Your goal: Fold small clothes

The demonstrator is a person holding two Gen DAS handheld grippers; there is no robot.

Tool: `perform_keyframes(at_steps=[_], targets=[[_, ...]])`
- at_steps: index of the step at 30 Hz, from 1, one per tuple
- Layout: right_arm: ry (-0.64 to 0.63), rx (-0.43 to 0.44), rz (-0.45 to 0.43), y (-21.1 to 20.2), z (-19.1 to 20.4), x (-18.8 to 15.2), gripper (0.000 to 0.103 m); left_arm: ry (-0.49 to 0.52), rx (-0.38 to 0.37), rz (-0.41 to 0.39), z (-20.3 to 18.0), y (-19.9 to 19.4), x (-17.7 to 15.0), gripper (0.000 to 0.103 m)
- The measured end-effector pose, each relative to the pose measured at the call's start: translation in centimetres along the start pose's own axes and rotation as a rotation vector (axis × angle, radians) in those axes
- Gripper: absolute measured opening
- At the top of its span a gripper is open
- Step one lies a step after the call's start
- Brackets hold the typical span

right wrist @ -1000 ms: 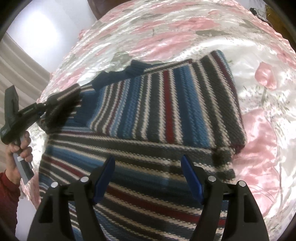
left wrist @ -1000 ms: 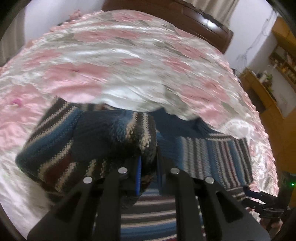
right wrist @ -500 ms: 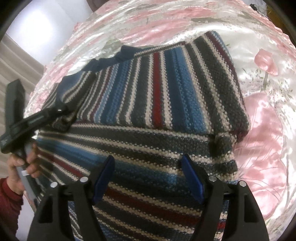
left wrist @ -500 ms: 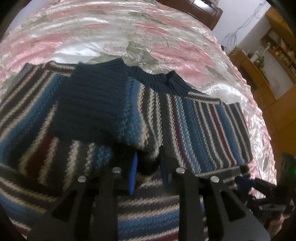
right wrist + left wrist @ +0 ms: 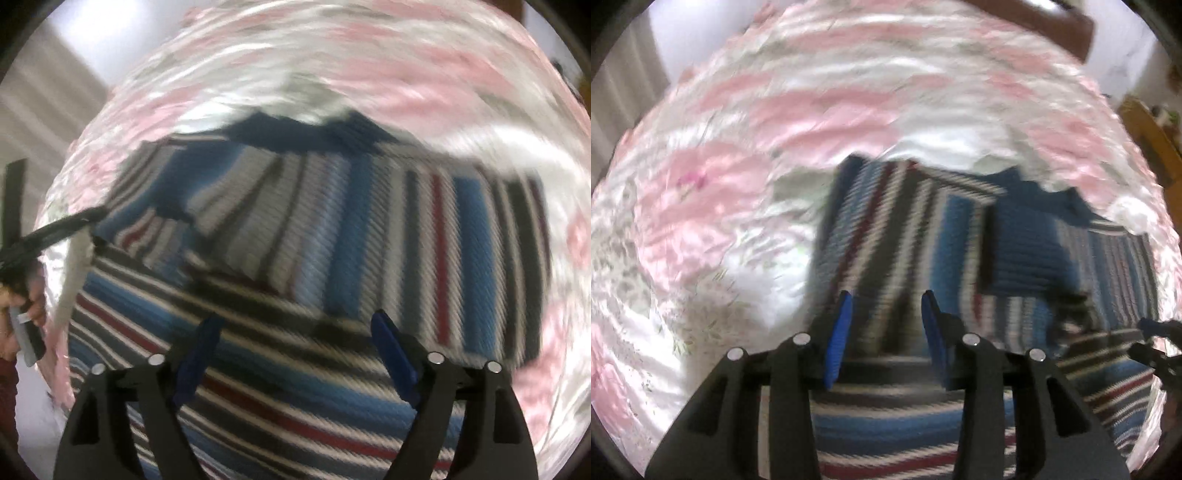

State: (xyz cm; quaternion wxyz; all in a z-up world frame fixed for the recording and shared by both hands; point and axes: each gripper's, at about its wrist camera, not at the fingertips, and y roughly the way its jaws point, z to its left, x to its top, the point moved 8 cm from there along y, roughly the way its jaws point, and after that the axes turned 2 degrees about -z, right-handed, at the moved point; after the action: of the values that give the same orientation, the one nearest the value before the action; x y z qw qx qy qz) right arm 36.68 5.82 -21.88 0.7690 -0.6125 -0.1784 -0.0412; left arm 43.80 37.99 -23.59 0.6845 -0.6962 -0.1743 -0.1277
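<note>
- A striped knit sweater [image 5: 332, 236] lies on a bed, spread over a glossy satin bedspread [image 5: 746, 122] with pink flowers on white, its surface rippled and shiny.
- The knit is chunky and ribbed, with bands of blue, charcoal, cream and dark red; the navy collar [image 5: 306, 133] sits at the far edge.
- One sleeve is folded across the body, so its stripes run crosswise to those beneath; its navy ribbed cuff [image 5: 1027, 251] lies flat on the chest.
- The left gripper [image 5: 886, 325] hangs over the near left part of the sweater, its blue-padded jaws parted with nothing between them, only stripes showing in the gap.
- The right gripper [image 5: 295, 343] hovers over the near hem area, jaws spread wide and empty, the folded upper half beyond its tips.
- In the right wrist view the left gripper appears at the sweater's left edge, held by a hand [image 5: 22, 306] with a red sleeve, mostly cut off by the frame.
- Both views are smeared by motion, so stitch detail and the sweater's exact edges are hard to make out; a dark wooden headboard [image 5: 1060, 26] is barely readable.
</note>
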Motion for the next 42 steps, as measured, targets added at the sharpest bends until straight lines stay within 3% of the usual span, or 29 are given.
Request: perform_keyframes(at_steps=[5, 10, 11, 12, 13, 15, 18, 21, 25, 28, 30, 31, 35, 38, 40, 42], targets=[[-0.09, 0.027, -0.015, 1.7, 5.9, 4.5, 0.087, 0.017, 0.004, 0.011, 0.6, 2.0, 0.2, 0.039], [-0.183, -0.016, 0.009, 5.1, 9.7, 6.1, 0.086, 0.039, 0.004, 0.001, 0.5, 2.4, 0.1, 0.041], [-0.206, -0.043, 0.013, 5.9, 10.0, 6.2, 0.08, 0.035, 0.003, 0.002, 0.5, 2.4, 0.0, 0.042], [-0.218, -0.063, 0.02, 6.4, 10.1, 6.1, 0.066, 0.033, 0.001, 0.003, 0.5, 2.4, 0.0, 0.042], [-0.224, -0.092, 0.036, 7.2, 9.9, 6.1, 0.058, 0.032, 0.001, 0.002, 0.5, 2.5, 0.0, 0.042], [-0.201, -0.118, 0.042, 7.6, 9.0, 6.1, 0.03, 0.035, 0.002, -0.001, 0.4, 2.6, 0.1, 0.042], [-0.116, -0.038, 0.016, 6.4, 6.9, 6.1, 0.013, 0.034, 0.008, -0.005, 0.4, 2.6, 0.1, 0.043], [-0.018, 0.053, -0.03, 3.9, 4.1, 5.4, 0.013, 0.028, 0.018, -0.011, 0.4, 2.5, -0.2, 0.043], [0.087, 0.111, -0.037, 2.0, 0.1, 3.0, 0.016, 0.038, 0.044, -0.024, 0.2, 2.3, -0.4, 0.044], [0.143, 0.131, -0.023, 1.6, -2.9, 0.6, 0.04, 0.06, 0.066, -0.034, -0.3, 2.2, -0.6, 0.046], [0.181, 0.139, -0.021, 1.3, -4.7, -0.6, 0.079, 0.078, 0.076, -0.036, -0.6, 2.0, -0.7, 0.047], [0.215, 0.152, -0.031, 1.1, -5.9, -1.0, 0.083, 0.083, 0.076, -0.038, -0.7, 1.7, -0.7, 0.048], [0.334, 0.258, -0.046, 1.0, -8.1, -1.1, 0.083, 0.021, 0.025, -0.064, -0.6, 0.2, -0.3, 0.049], [0.368, 0.267, -0.034, 2.1, -8.5, -0.4, 0.081, 0.008, 0.041, -0.101, -0.4, -0.6, 0.2, 0.05], [0.357, 0.267, -0.019, 3.0, -7.7, 0.2, 0.072, 0.009, 0.046, -0.104, -0.4, -0.6, 0.3, 0.052], [0.336, 0.23, 0.002, 4.0, -7.2, 0.5, 0.05, 0.014, 0.05, -0.104, -0.4, -0.6, 0.4, 0.052]])
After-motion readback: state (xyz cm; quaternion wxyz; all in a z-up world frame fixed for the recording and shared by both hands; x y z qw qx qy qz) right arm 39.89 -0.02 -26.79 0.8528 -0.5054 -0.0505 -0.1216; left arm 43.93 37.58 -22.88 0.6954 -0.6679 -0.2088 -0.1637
